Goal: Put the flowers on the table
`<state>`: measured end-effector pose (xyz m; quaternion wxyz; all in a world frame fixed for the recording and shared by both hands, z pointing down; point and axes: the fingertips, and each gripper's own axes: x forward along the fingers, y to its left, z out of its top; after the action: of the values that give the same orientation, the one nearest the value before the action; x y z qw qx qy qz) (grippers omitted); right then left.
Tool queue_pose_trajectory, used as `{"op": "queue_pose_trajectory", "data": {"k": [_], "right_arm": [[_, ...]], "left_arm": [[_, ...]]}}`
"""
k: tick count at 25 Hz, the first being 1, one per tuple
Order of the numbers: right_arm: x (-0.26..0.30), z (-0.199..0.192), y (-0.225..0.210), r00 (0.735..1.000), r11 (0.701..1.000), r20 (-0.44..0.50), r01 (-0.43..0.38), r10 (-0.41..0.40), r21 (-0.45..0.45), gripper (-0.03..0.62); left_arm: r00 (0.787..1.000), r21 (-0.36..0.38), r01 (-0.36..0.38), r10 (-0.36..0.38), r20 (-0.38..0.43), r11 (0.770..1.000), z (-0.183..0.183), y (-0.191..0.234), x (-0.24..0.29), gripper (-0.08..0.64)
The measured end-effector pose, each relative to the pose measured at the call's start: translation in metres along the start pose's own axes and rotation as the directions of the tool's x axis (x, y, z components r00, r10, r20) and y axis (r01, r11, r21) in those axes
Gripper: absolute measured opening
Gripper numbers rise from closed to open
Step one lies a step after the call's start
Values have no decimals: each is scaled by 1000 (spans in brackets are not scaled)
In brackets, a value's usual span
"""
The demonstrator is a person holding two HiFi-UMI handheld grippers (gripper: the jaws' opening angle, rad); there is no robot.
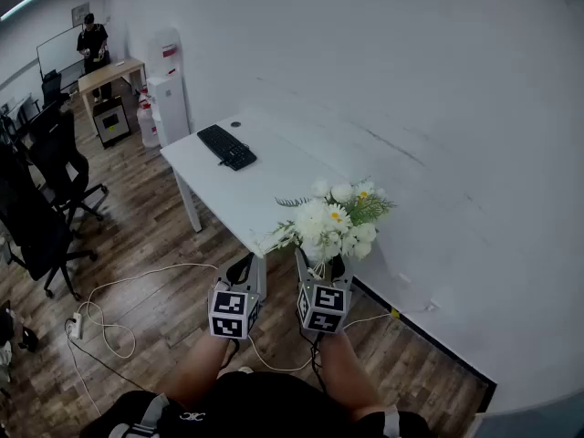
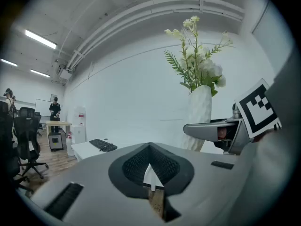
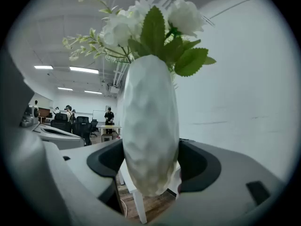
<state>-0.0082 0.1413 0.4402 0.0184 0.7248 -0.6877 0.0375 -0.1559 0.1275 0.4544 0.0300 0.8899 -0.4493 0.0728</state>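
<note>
A bunch of white flowers (image 1: 333,222) with green sprigs stands in a dimpled white vase (image 3: 150,126). My right gripper (image 1: 321,270) is shut on the vase, pads pressed against its lower body on both sides. It hangs upright in the air, just off the near corner of the white table (image 1: 265,176). In the left gripper view the vase (image 2: 200,112) and flowers (image 2: 197,55) show at the right, beside the right gripper's jaw. My left gripper (image 1: 245,274) sits to the left of the right one, shut and with nothing in it.
A black keyboard (image 1: 226,146) lies at the table's far end. The white wall runs along the table's right side. Black office chairs (image 1: 46,181) stand at the left, and cables (image 1: 119,308) trail over the wooden floor. A person (image 1: 91,44) stands at a far desk.
</note>
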Motion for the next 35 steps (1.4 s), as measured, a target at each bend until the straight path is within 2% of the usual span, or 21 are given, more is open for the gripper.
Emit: {"op": "queue_pose_trajectory", "data": {"k": [18,24,35], "right_arm": [[7,-9,1,1000,1000,-12,25,-25,13,365],[17,-3,20,999,999,5,42,-42,-15,365],[42,1,56,996,996,6,88,-88,-15,365]], "left_arm": [[1000,-11,18,-18,-9,1000,-7,5,7,0],[1000,-16,28,-28,-3,999,-5,30,9,0],[997,-19,71,-70,19,997,-3,79,13,0]]}}
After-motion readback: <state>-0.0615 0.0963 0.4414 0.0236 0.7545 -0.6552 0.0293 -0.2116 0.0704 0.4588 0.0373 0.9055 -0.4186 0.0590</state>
